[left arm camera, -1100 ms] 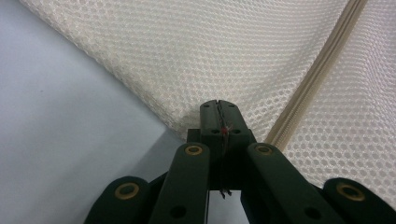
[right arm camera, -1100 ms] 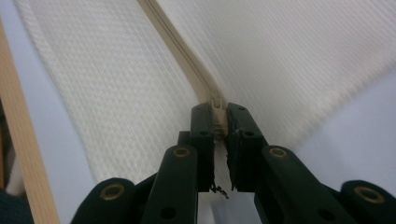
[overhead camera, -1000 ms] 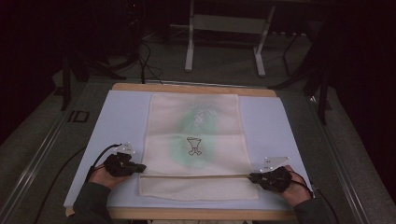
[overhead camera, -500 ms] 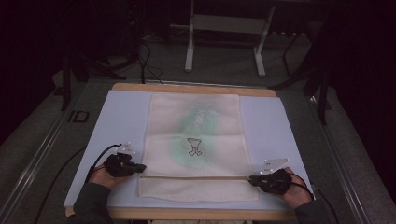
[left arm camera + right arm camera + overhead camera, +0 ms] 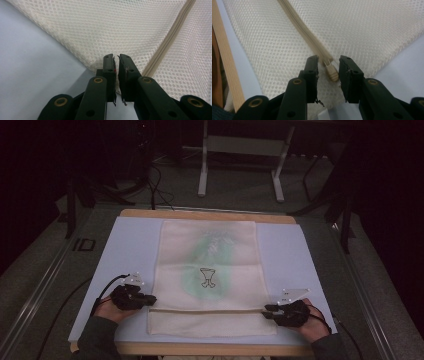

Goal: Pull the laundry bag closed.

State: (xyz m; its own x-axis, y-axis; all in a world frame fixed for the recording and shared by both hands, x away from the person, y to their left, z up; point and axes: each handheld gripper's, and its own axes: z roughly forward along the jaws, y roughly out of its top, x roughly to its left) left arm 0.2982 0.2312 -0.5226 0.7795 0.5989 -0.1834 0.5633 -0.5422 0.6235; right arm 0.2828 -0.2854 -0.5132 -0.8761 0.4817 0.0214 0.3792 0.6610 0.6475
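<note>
Zip pull (image 5: 332, 72): it sits between your right gripper's (image 5: 329, 65) open jaws, pointing back toward you, not yet pinched as far as the right gripper view shows. The zip (image 5: 308, 33) runs away from those jaws in a straight line, so its long axis is the line you would draw the pull along.

Left gripper (image 5: 116, 61): jaws all but closed on the edge of the mesh bag (image 5: 130, 30), seemingly pinching the fabric just beside the zip's other end (image 5: 172, 35).

From above, the right gripper (image 5: 272, 309) is at the bag's (image 5: 210, 250) right edge and the left gripper (image 5: 148, 299) at its left edge, the zip (image 5: 207, 310) stretched between them, parallel to the table's near edge (image 5: 200, 350). The bag lies flat down the middle of the pale mat (image 5: 130, 250), zip end nearest you.

Judgement: your right hand is the one on the pull; close there, then travel left along the zip while the left anchors the fabric.
</note>
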